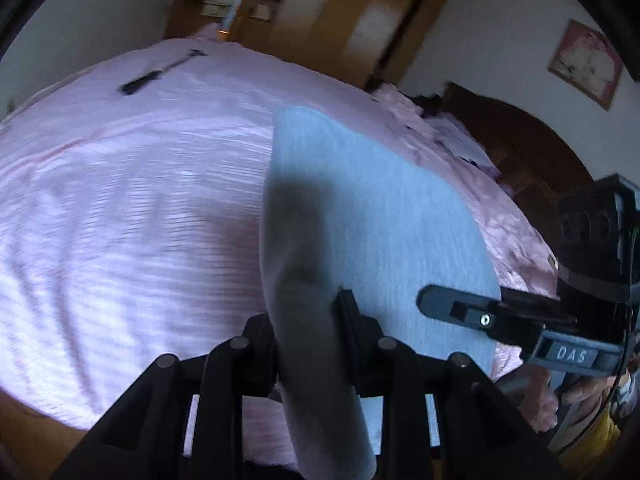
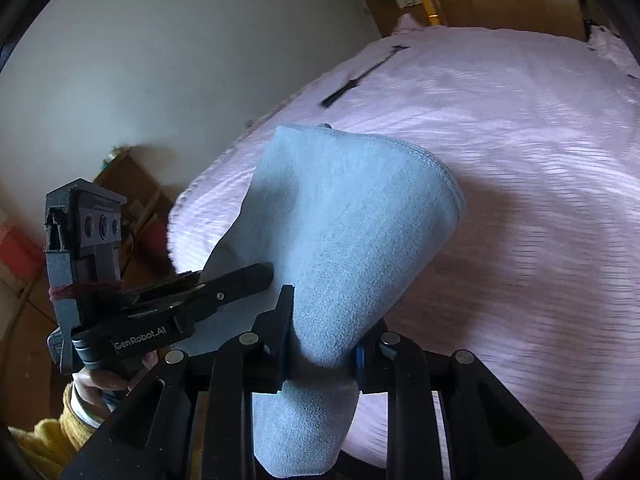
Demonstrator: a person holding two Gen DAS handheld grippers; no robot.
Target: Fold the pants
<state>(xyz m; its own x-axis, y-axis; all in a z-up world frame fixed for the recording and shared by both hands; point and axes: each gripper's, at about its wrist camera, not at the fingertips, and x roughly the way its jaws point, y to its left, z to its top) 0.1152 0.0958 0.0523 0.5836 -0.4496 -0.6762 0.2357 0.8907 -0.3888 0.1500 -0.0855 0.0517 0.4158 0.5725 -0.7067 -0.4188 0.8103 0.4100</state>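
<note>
The pants (image 2: pixel 352 216) are soft, light grey-blue knit, limp enough to drape and fold under their own weight, with a stitched hem showing along the far edge in the right wrist view; they look a little fuzzy rather than slick, so a pinch should hold. Best taken at an edge or corner, through all layers, with the two tools apart so the cloth hangs flat between them. The pants hang lifted over the pink bed (image 1: pixel 120 200), one end in each tool, the far end trailing toward the bedcover. The left tool (image 1: pixel 308 320) is nearly closed, its jaws pinching a bunched fold of the cloth. The right tool (image 2: pixel 320 336) is likewise clamped on a thick gather, the fabric bulging above and below the jaws. Each tool shows in the other's view, side by side and near each other, with cloth spanning between them.
</note>
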